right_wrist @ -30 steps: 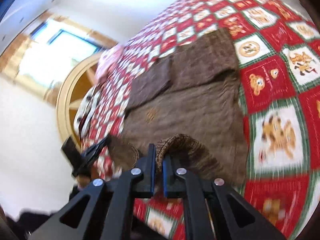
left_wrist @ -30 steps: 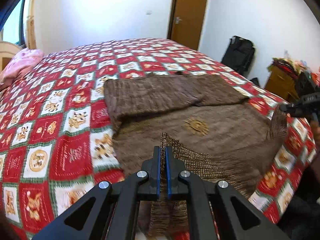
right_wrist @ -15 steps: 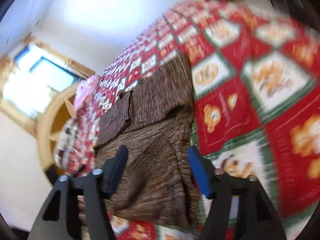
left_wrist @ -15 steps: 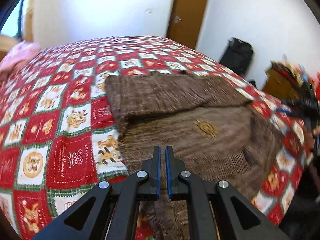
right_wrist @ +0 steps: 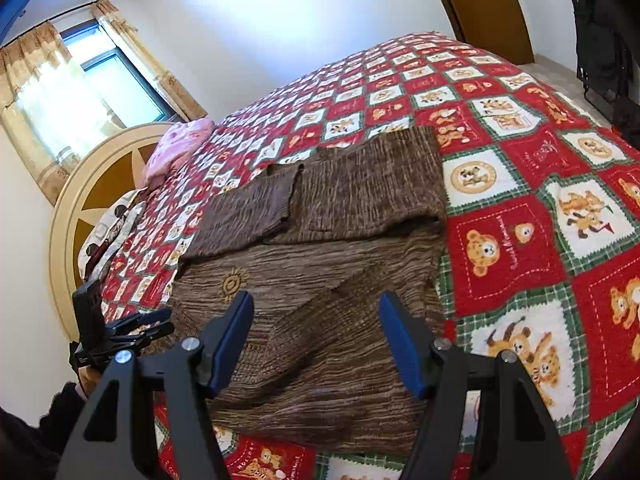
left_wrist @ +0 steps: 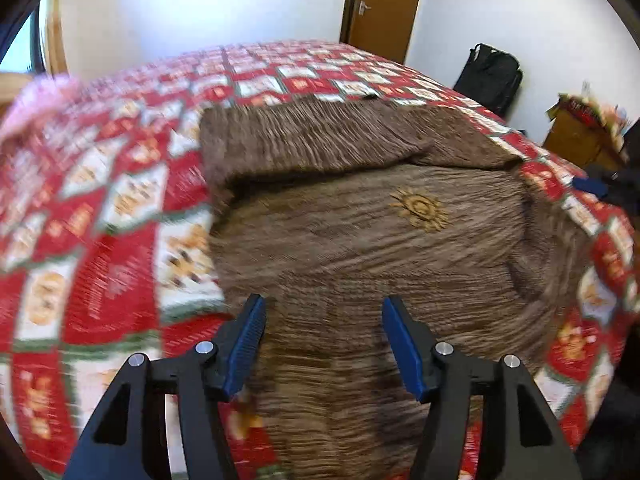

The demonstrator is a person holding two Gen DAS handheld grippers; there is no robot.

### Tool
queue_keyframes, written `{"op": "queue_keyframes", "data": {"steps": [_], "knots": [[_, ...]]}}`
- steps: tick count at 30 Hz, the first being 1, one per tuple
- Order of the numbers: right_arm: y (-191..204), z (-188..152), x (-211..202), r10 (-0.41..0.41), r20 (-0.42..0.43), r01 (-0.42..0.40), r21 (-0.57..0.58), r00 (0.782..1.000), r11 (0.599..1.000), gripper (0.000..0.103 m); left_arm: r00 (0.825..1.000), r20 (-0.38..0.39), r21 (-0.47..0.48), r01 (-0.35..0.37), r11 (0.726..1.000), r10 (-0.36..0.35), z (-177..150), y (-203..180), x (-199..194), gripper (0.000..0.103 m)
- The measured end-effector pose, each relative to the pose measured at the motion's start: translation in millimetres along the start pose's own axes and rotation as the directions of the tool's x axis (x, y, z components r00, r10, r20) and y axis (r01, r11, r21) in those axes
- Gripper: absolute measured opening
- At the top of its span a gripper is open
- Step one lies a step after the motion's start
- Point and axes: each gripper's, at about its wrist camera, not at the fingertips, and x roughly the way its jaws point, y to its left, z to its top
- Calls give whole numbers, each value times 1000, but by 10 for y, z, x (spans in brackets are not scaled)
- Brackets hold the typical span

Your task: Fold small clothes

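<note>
Left wrist view: the left gripper (left_wrist: 322, 344) hangs over the near edge of the bed (left_wrist: 100, 240), its blue pads (left_wrist: 246, 344) spread wide, having just been opening, with nothing clamped between them. Below lies the brown garment (left_wrist: 360, 240), spread flat on the red patchwork cover, its far part folded over. A gold sun emblem (left_wrist: 420, 210) shows on its upper face. The picture is blurred.

Right wrist view: the right gripper (right_wrist: 316, 346) stands wide too, jaws having just parted, empty above the garment's (right_wrist: 320, 248) near edge. The garment lies by the bed's (right_wrist: 520, 240) near edge, a sleeve (right_wrist: 252, 212) folded across its far part. The left gripper (right_wrist: 132, 328) shows at the garment's left side.
</note>
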Motion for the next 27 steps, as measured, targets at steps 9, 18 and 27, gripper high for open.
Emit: {"op": "queue_keyframes", "data": {"steps": [9, 18, 27], "knots": [[-16, -14, -64, -7, 15, 7, 13, 1000, 1000, 69, 999, -4, -38, 54, 998, -54, -33, 95, 69, 62], [11, 1, -126, -62, 35, 63, -30, 997, 998, 69, 1000, 11, -80, 20, 997, -20, -69, 104, 103, 27], [168, 85, 54, -204, 9, 200, -236, 979, 951, 69, 996, 35, -110, 89, 990, -86, -42, 116, 39, 11]]}}
